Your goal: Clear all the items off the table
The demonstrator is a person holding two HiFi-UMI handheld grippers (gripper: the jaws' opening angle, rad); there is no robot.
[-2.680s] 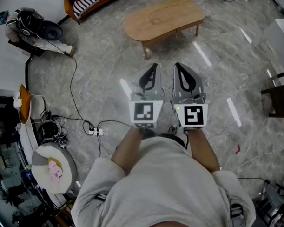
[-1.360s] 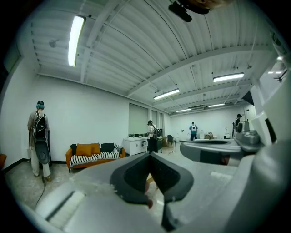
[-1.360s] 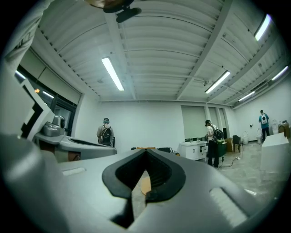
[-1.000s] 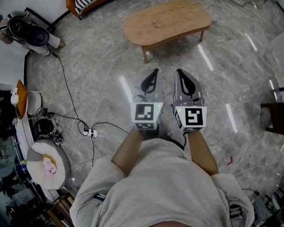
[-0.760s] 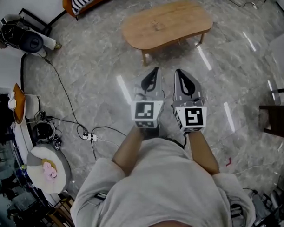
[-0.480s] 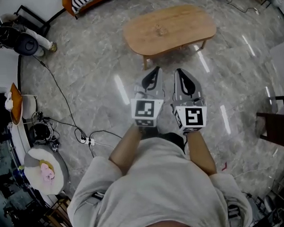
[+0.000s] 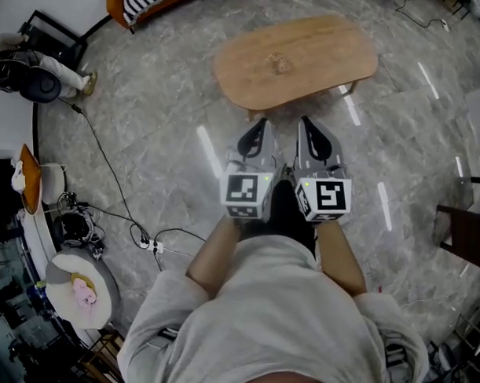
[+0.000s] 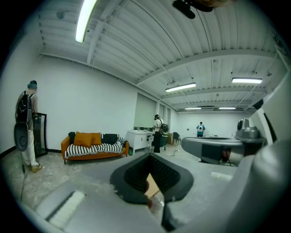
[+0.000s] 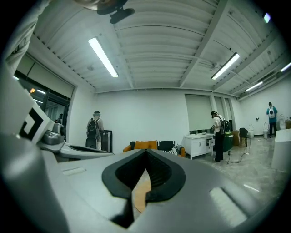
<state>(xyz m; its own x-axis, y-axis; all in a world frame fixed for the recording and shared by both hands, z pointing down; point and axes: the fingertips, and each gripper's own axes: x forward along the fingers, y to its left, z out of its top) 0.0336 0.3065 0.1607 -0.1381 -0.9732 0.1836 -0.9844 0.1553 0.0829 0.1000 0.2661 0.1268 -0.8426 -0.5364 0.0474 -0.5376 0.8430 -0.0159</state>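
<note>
We are holding the left gripper (image 7: pixel 260 125) and the right gripper (image 7: pixel 307 123) side by side, just apart, over the grey marble floor (image 7: pixel 160 142). Both are pointing toward the oval wooden tabletop (image 7: pixel 329 54) ahead and hanging short of its near edge, not touching it. 1 small brownish item (image 7: pixel 280 64) is lying near the middle of the tabletop; we cannot tell what it is. The left gripper's fingers (image 8: pixel 132 175) are pressing together at the tips with nothing between them. The right gripper's fingers (image 9: pixel 120 175) are doing the same, and a sliver of wood is showing behind each pair. An orange sofa (image 8: pixel 93 144) is standing against the far wall.
</note>
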